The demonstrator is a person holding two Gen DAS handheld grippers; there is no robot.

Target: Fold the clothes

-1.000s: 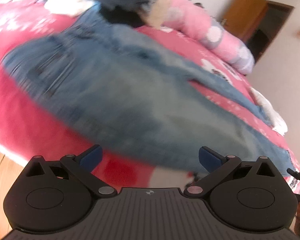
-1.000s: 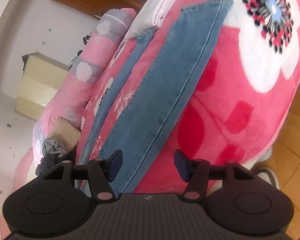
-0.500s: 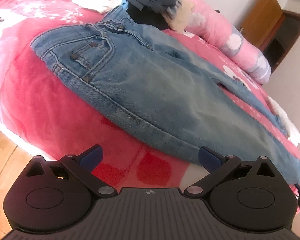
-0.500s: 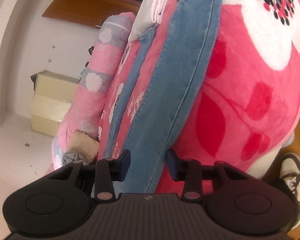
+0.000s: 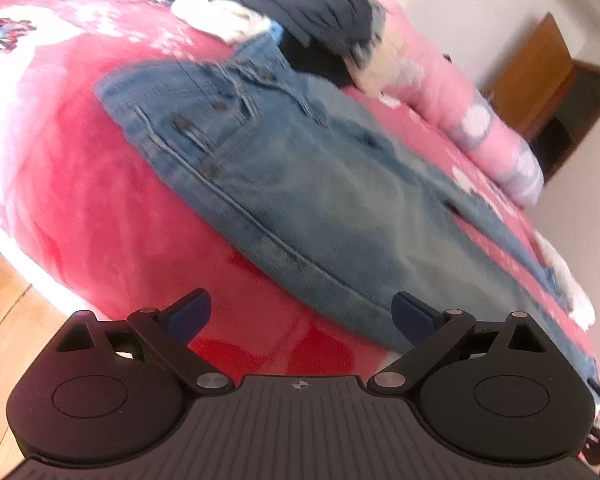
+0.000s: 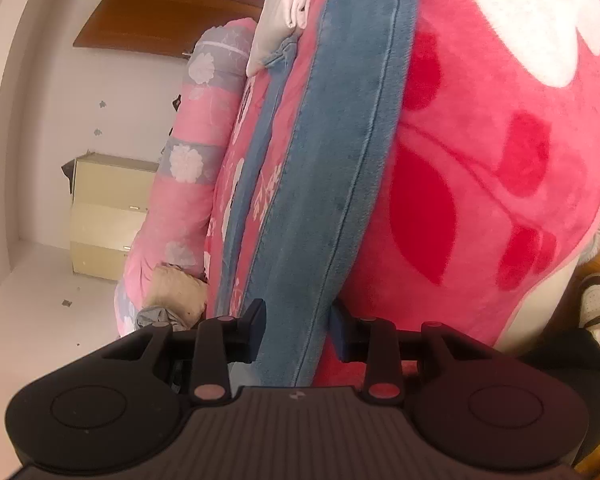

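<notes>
We are keeping the left gripper (image 5: 302, 314) spread wide and empty above the blanket (image 5: 80, 200), and since half a second ago it has been shifting toward the waistband, which now sits nearer the centre of its view. We are closing the right gripper (image 6: 298, 332) around one leg of the jeans (image 6: 340, 160); its fingers (image 6: 256, 320) are narrower than before and now flanking the denim, seemingly touching. The jeans are still lying flat on the blanket.

Two low views sharing jeans (image 5: 300, 184)
</notes>
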